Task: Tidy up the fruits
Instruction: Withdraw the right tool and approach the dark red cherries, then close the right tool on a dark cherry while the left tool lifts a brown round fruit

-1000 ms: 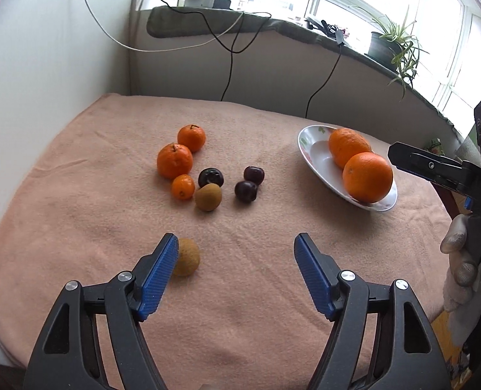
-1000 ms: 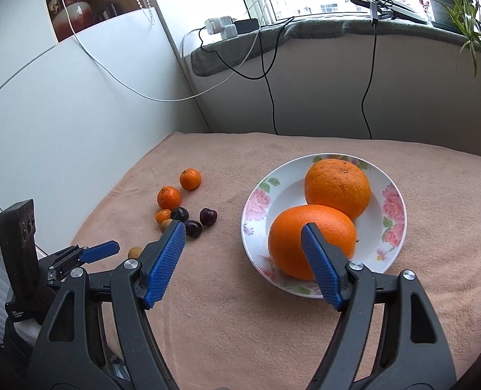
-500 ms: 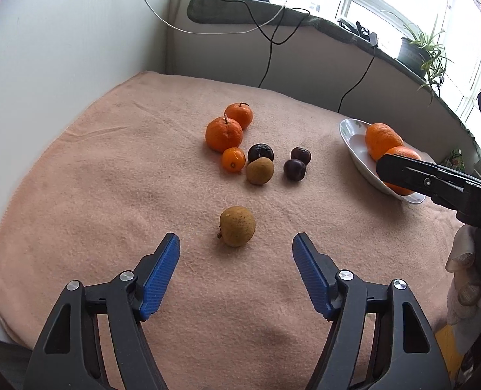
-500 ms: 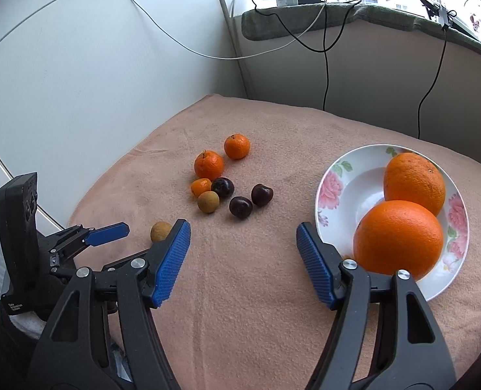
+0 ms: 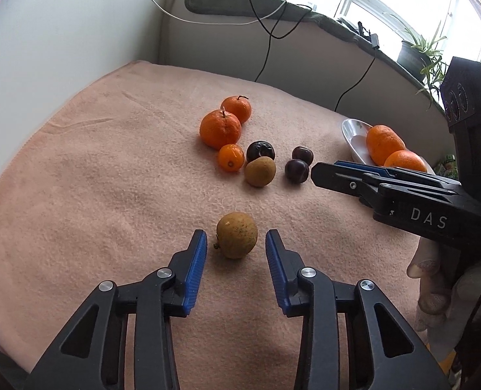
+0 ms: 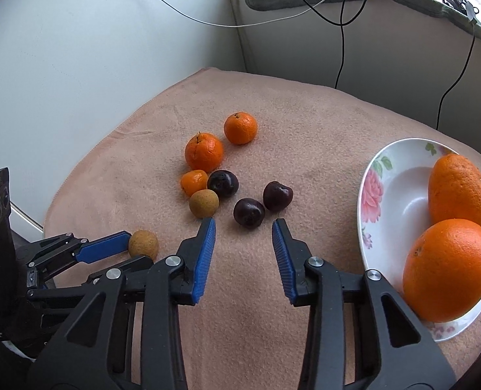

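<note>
Left gripper [image 5: 235, 243] closing, fingers [image 5: 194, 269] either side of the brown fruit [image 5: 237, 234] on the bench, a sliver of gap showing. Right gripper [image 6: 243, 226] closing too, fingers empty, just short of a dark plum [image 6: 248, 212].

Two black plastic clamp-style grippers, the left gripper [image 5: 235, 243] and the right gripper [image 6: 243, 227], carry ribbed blue pads [image 5: 194, 273] and silver screws [image 5: 164, 272], one bearing white "DAS" lettering [image 5: 428, 221], held by a hand in a pale glove [image 5: 435, 289].
</note>
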### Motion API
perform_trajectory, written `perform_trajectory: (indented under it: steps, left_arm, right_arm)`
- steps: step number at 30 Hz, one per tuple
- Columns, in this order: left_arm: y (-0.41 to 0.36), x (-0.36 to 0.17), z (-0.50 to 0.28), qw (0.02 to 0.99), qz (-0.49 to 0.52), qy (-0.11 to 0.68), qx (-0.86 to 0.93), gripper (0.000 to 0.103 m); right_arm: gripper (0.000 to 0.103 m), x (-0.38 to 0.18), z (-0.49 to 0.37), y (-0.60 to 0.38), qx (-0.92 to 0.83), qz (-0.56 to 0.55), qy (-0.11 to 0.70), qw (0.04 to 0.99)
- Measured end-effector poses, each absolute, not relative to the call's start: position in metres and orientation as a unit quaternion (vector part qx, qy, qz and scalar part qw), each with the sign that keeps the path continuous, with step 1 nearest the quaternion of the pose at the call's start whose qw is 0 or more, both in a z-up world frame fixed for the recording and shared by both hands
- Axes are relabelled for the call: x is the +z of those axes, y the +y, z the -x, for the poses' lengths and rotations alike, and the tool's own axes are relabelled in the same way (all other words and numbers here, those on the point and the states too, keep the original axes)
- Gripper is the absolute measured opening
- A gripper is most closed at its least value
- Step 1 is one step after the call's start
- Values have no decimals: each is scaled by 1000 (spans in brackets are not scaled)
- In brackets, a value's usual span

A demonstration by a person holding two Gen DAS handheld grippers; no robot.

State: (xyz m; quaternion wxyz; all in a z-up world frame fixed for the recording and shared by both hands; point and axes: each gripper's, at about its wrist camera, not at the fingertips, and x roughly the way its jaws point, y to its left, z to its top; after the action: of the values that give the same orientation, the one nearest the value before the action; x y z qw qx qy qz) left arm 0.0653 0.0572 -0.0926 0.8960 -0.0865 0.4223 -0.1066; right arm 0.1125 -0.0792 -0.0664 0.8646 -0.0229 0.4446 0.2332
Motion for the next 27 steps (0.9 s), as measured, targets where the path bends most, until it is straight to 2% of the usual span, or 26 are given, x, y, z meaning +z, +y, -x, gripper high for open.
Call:
perform_trajectory:
  steps: [16,23,27]
  left_arm:
    - [58,-97,-71,894,88,425,-111,30]
    - [57,-99,-75,893,88,425,-116,27]
    - [55,-98,-75,894,87,423,-115,26]
  right_arm:
    - [33,-86,-136,-69,216,22,467,857]
    - [26,-90,-139,-63,217,29,466,857]
    - [26,-89,-138,-62,218,31,463,858]
